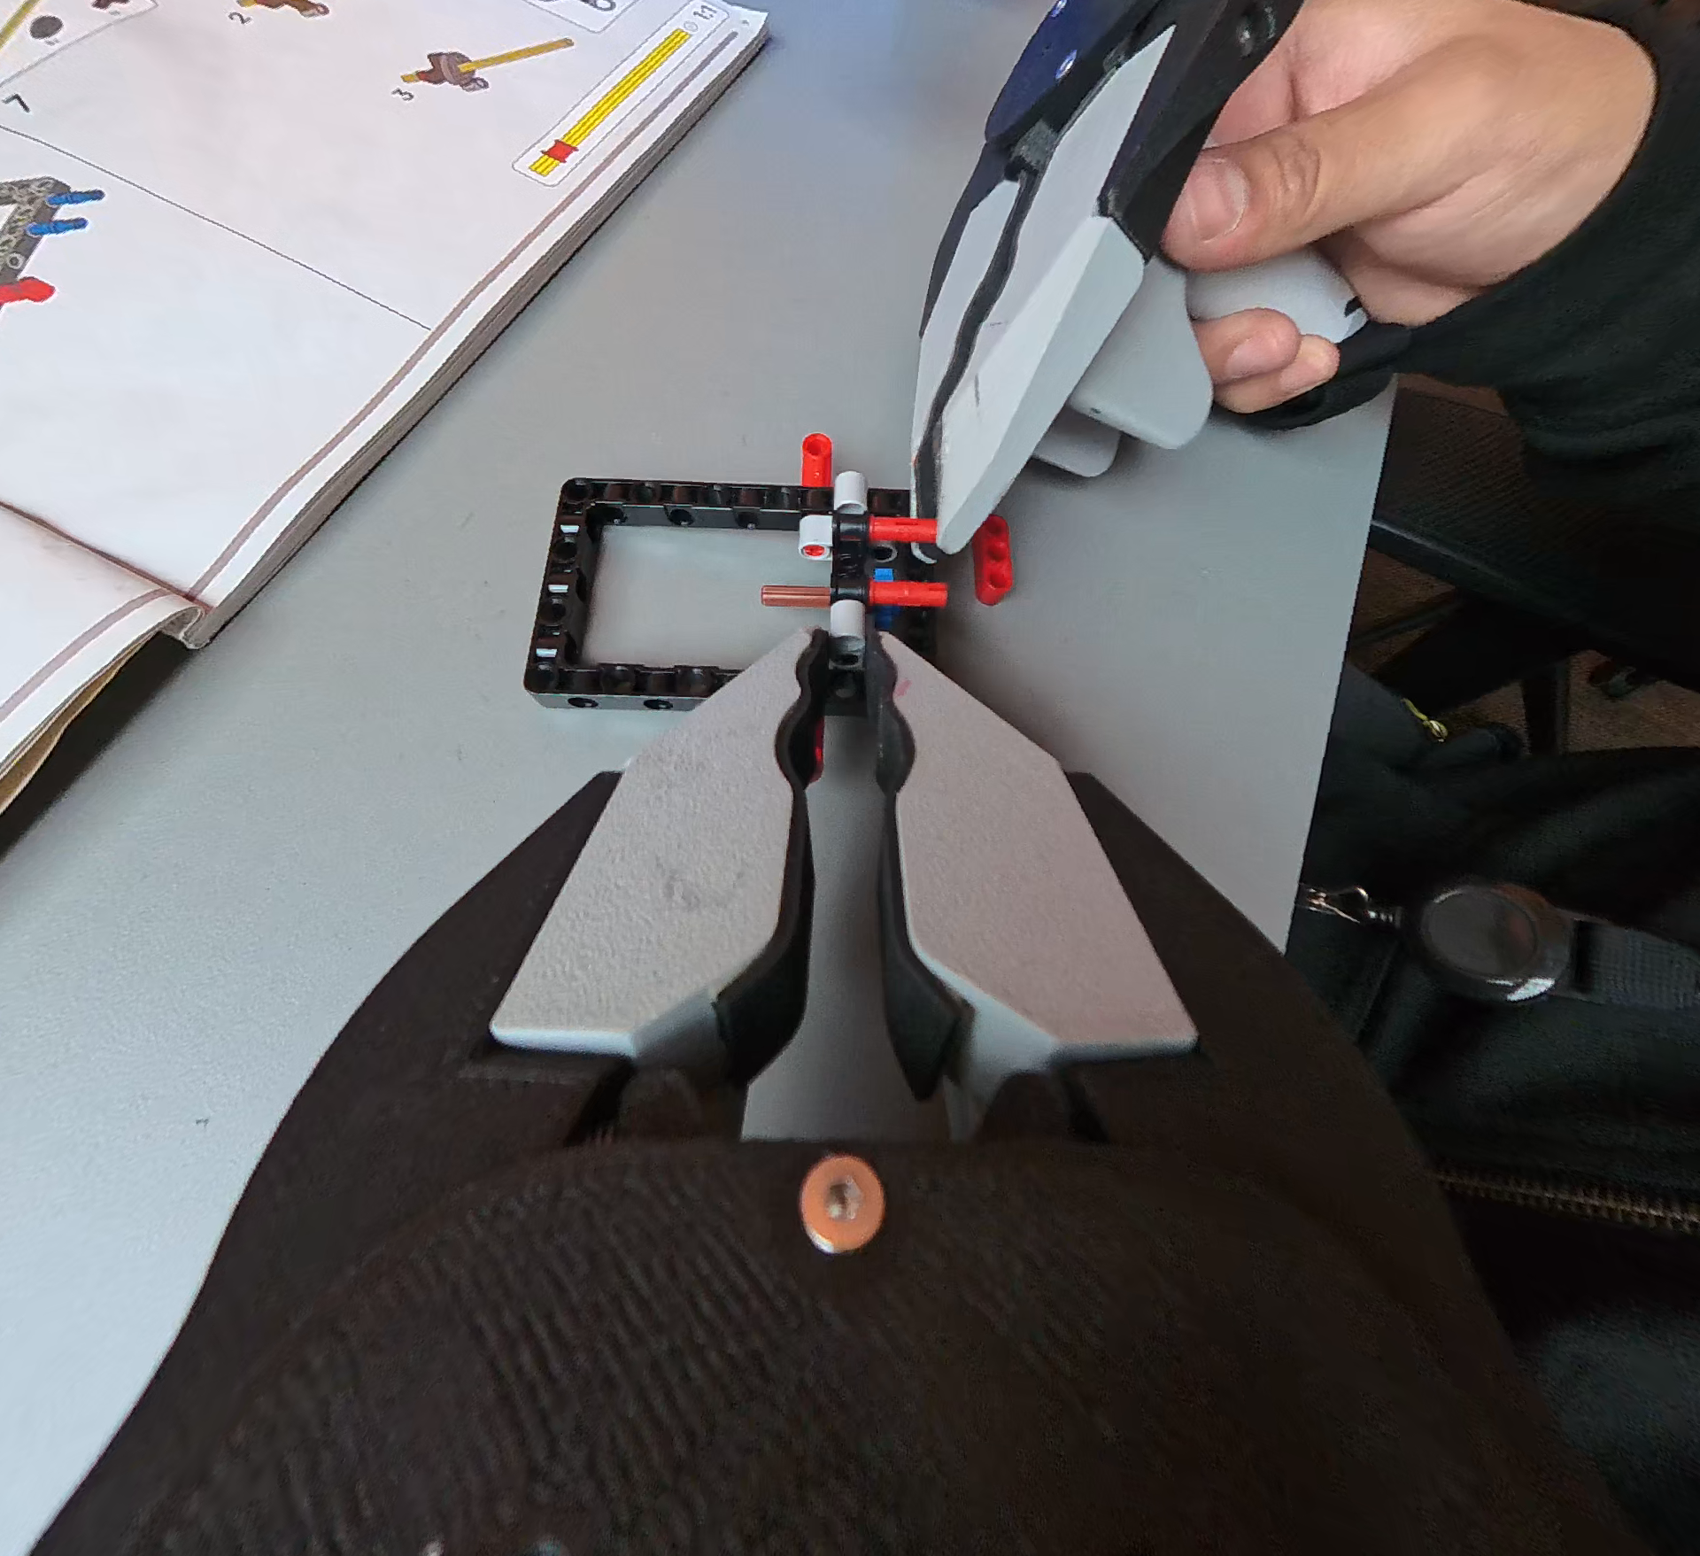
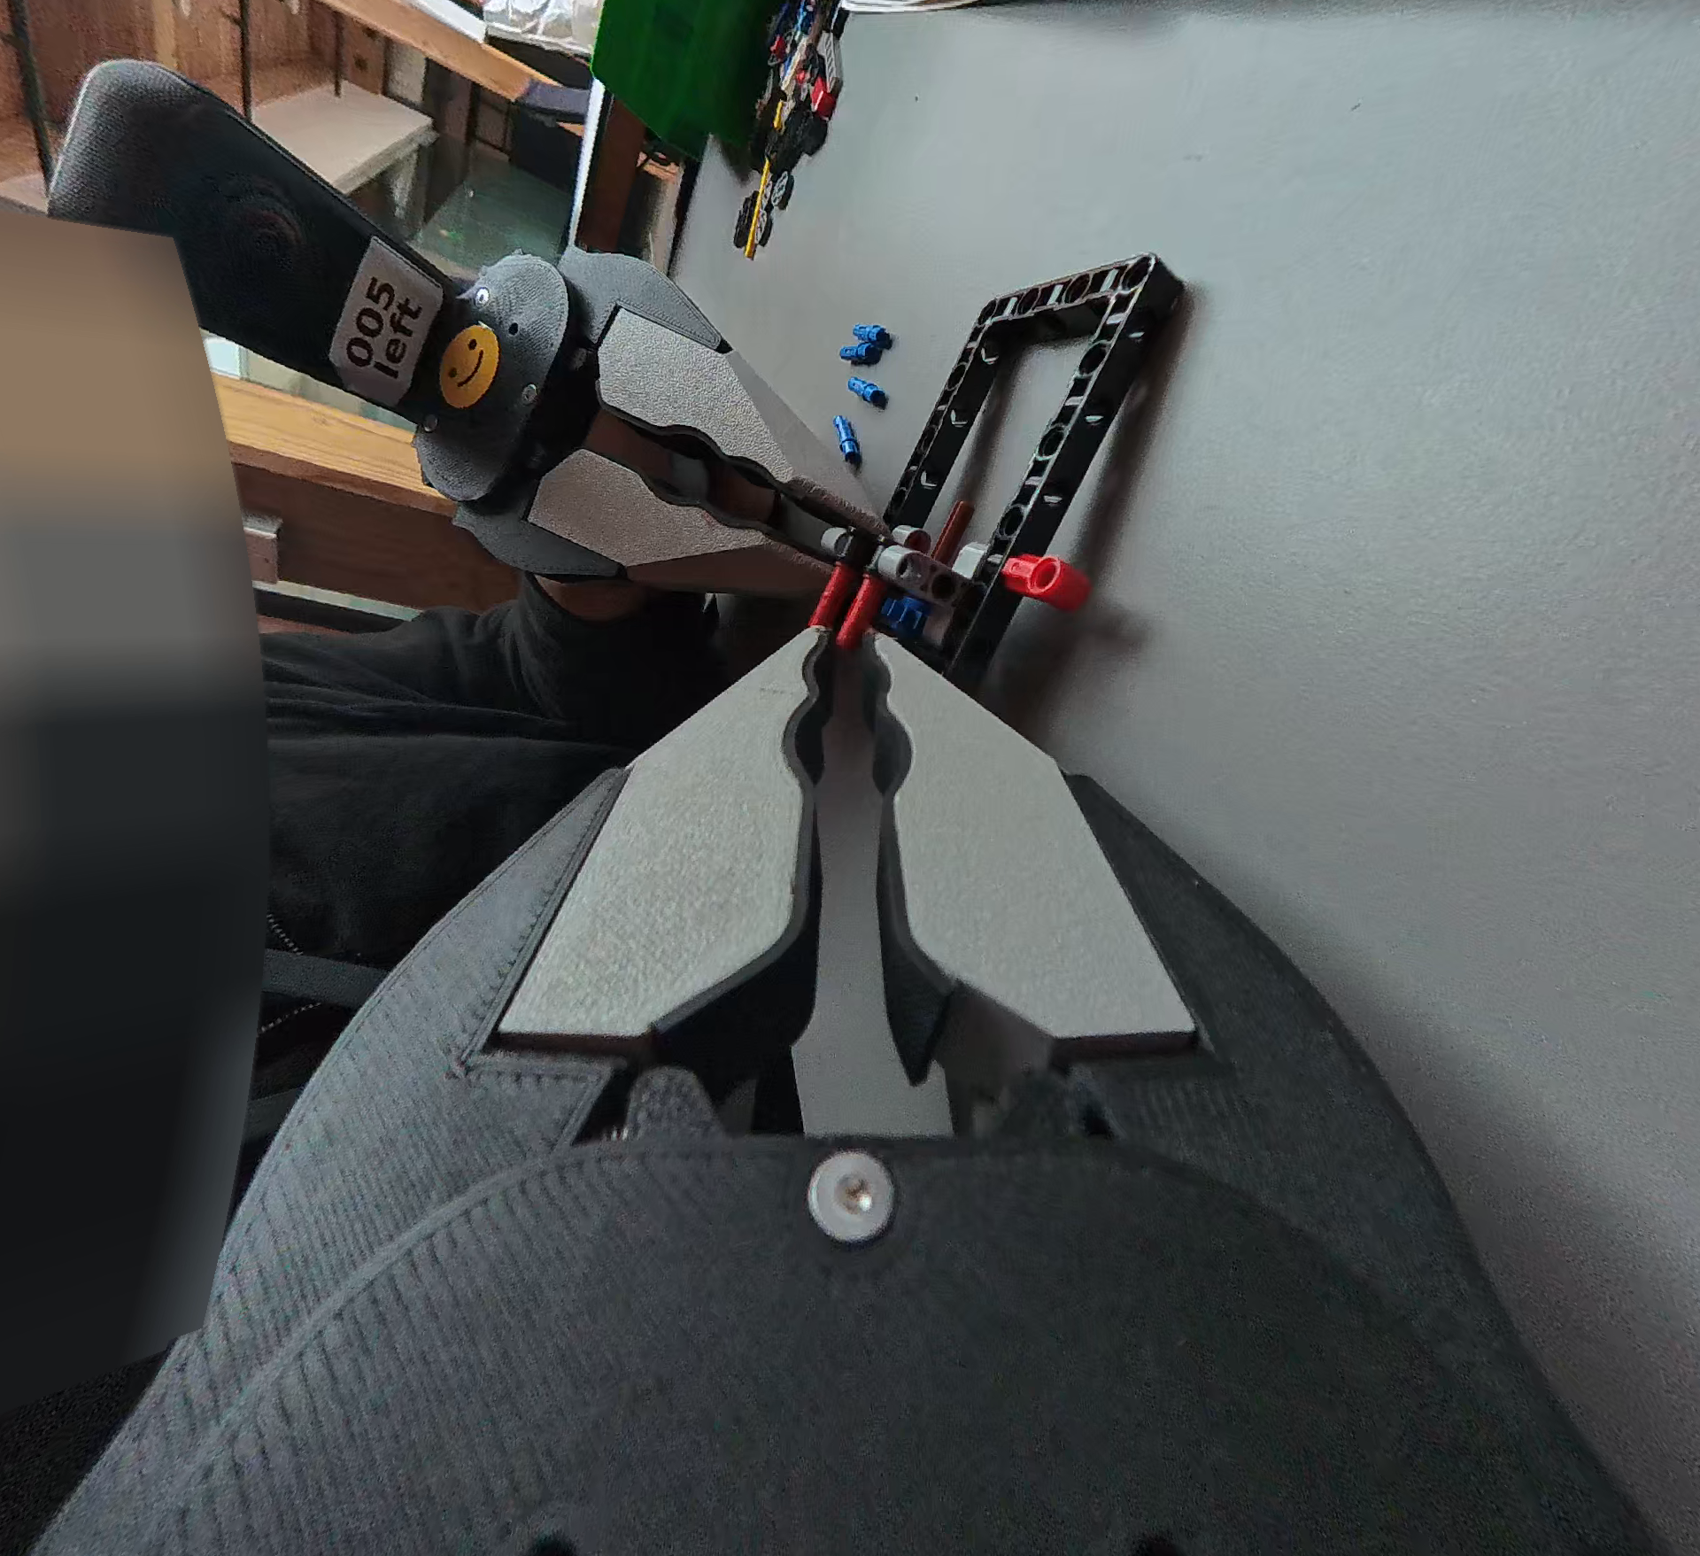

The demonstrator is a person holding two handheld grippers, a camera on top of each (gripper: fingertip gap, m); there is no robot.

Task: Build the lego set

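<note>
1. My left gripper [image 1: 846, 656] has its fingers closed on the near end of the small black beam [image 1: 848, 582] that stands across the short side of the black frame [image 1: 644, 500]. That hold is my anchor, so I keep it firm and level and do not let the frame lift off the grey surface [image 1: 644, 822].

2. My right gripper [image 2: 846, 642] is at the outer edge of the build, fingertips narrowed to a slim gap right at the ends of the two red axles [image 2: 851, 601]. In the right wrist view one axle tip sits at the mouth of that gap; I cannot tell whether the pads actually pinch it.

3. I judge the step in hand to be seating or adjusting a red axle through the beam. I should take it near its free end and move it straight along its own line, not at a slant, or it may bind in the hole.

4. The push runs toward the frame's inside, so the left fingers must brace against it.

5. Mind the neighbours: the brown axle [image 1: 796, 595] pokes out the far side, a loose red three-hole beam [image 1: 993, 559] lies just beside my right fingertips, and blue pins [image 2: 863, 385] lie loose near the frame.

6. The open instruction booklet [image 1: 322, 178] lies well apart on the surface.
</note>
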